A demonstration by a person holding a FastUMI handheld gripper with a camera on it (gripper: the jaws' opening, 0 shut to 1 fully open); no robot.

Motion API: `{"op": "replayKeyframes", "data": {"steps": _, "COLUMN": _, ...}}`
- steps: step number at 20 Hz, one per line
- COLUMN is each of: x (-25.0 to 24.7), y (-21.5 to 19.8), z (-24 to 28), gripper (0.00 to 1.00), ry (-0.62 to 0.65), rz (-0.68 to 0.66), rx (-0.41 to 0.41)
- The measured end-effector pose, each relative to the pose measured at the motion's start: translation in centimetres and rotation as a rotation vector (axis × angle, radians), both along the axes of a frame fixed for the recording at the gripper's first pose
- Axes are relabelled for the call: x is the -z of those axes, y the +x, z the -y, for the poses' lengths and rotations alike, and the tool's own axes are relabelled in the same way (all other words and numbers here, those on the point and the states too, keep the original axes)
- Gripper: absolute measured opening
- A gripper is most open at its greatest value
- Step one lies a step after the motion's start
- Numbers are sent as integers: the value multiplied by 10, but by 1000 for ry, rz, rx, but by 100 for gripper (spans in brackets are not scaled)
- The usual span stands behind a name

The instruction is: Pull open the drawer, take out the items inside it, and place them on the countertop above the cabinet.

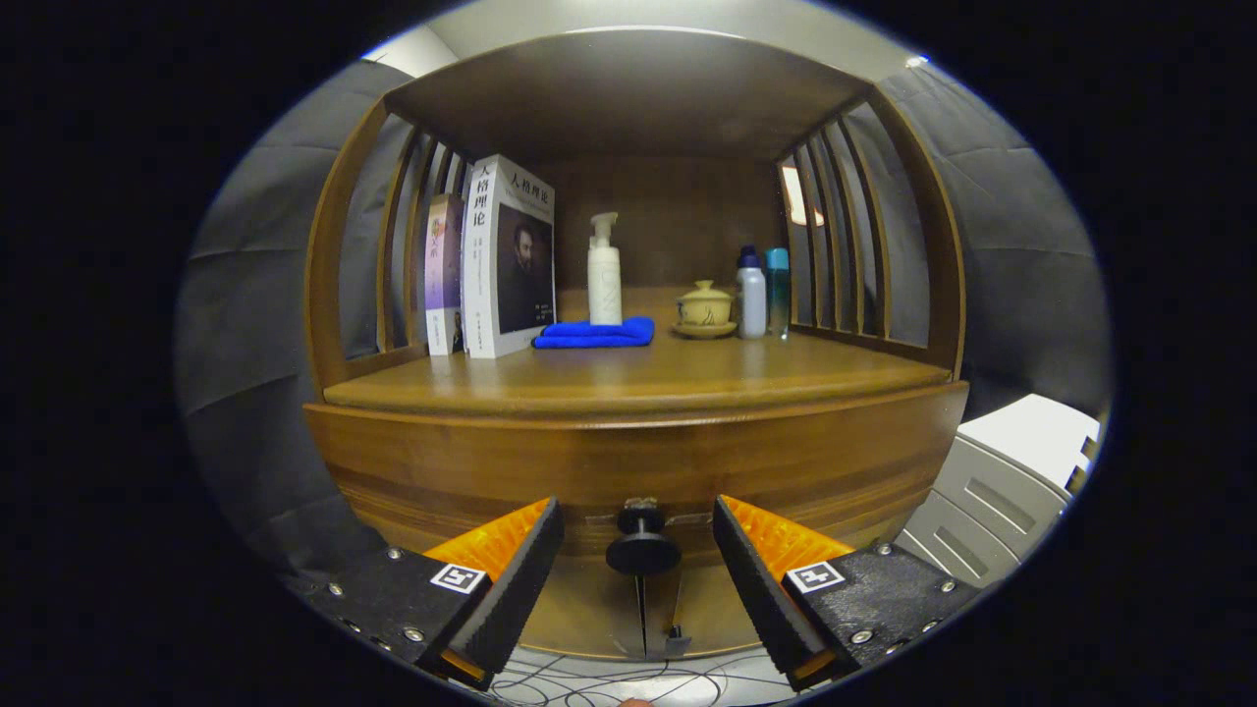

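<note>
Gripper (638, 535) fingers spread wide, holding nothing, straddling the black drawer knob (643, 552), w/ gap each side, prob lined up to pinch and pull. Drawer (628, 471) looks closed, items inside hidden. Countertop (687, 378) above: near strip free; far back books (491, 260), blue cloth (595, 334), pump bottle (604, 270), lidded cup (705, 309), 2 bottles (761, 292). Nothing blocking knob.

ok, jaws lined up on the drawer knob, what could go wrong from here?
1. The gripper stands open and the black knob is small and round; an off-centre close could slip off.
2. The countertop already carries books, a blue cloth, a pump bottle and a lidded cup, so placing space is limited.
</note>
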State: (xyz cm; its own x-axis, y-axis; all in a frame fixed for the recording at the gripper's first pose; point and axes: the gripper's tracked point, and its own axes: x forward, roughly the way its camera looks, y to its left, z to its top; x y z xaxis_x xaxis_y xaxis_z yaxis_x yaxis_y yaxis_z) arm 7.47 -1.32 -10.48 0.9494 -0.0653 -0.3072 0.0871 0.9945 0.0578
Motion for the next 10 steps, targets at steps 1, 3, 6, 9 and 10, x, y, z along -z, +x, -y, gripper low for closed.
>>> {"op": "replayKeyframes", "data": {"steps": 1, "x": 4, "y": 1, "z": -1, "gripper": 96, "ry": 0, "rz": -7, "rx": -6}}
{"op": "replayKeyframes", "data": {"steps": 3, "x": 12, "y": 2, "z": -1, "gripper": 96, "ry": -3, "rz": -18, "rx": -3}}
{"op": "replayKeyframes", "data": {"steps": 6, "x": 21, "y": 4, "z": -2, "gripper": 91, "ry": 21, "rz": -34, "rx": 0}}
{"op": "replayKeyframes", "data": {"steps": 9, "x": 25, "y": 9, "z": 2, "gripper": 72, "ry": 33, "rz": -38, "rx": 13}}
{"op": "replayKeyframes", "data": {"steps": 10, "x": 27, "y": 10, "z": 2, "gripper": 66, "ry": 34, "rz": -39, "rx": 12}}
